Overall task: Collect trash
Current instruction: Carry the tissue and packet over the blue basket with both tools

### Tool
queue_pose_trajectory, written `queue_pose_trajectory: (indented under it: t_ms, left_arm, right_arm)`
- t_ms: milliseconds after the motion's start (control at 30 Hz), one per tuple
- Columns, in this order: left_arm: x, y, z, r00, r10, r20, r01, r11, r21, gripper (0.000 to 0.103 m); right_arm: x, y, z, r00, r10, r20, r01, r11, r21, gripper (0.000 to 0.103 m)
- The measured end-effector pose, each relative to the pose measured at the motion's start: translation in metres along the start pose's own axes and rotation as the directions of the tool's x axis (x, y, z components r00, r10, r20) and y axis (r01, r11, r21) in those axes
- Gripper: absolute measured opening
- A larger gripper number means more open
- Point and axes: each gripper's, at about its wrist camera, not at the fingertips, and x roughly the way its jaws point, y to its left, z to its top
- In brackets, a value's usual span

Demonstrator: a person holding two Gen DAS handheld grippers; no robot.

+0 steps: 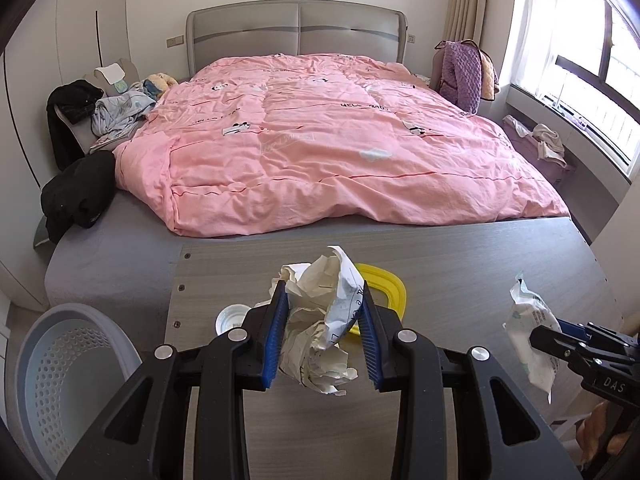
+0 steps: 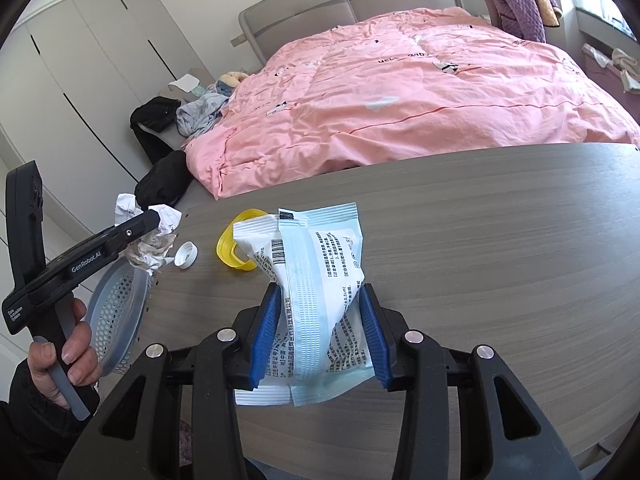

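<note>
Two tools loaded: left tool [image 1: 324, 332] pinching crumpled paper [image 1: 320, 320], right tool [image 2: 320, 336] pinching wipes packet [image 2: 316, 280]. Loose paper folds liable to slip before reaching basket [image 1: 60, 364] below-left of left tool.

Each wrist camera sits close behind its fingers [image 1: 276, 336], facing downward across the shared worktop [image 2: 500, 248] toward the bed [image 1: 340, 140].

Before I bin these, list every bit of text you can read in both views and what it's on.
"GenRobot.AI": side of the left tool.
"DAS": body of the right tool.
"HELLO": black print on the pink duvet, only partly legible.
Plastic packet in the right tool: barcode and dense printed characters, too small to read.
Crumpled paper in the left tool: handwriting, illegible.
Small label low on the left tool's handle: too blurred.
</note>
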Motion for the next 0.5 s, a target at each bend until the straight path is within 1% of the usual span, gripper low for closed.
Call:
queue_pose_trajectory:
  t_ms: [100, 233, 500]
  left_arm:
    - [-0.006, 0.000, -0.009, 1.000, -0.006, -0.017, 0.006, 1.000, 0.015, 0.033]
    - [-0.016, 0.003, -0.021, 1.000, -0.013, -0.018, 0.013, 1.000, 0.025, 0.033]
    - [-0.042, 0.015, -0.043, 0.999, -0.031, 0.014, 0.030, 0.999, 0.015, 0.033]
  right_arm:
    - [-0.002, 0.002, -0.006, 1.000, 0.002, 0.007, -0.002, 1.000, 0.010, 0.040]
    - [-0.004, 0.007, -0.012, 1.000, 0.006, 0.005, -0.006, 1.000, 0.023, 0.040]
    - [-0.005, 0.034, -0.022, 1.000, -0.005, 0.007, 0.005, 1.000, -0.013, 0.040]
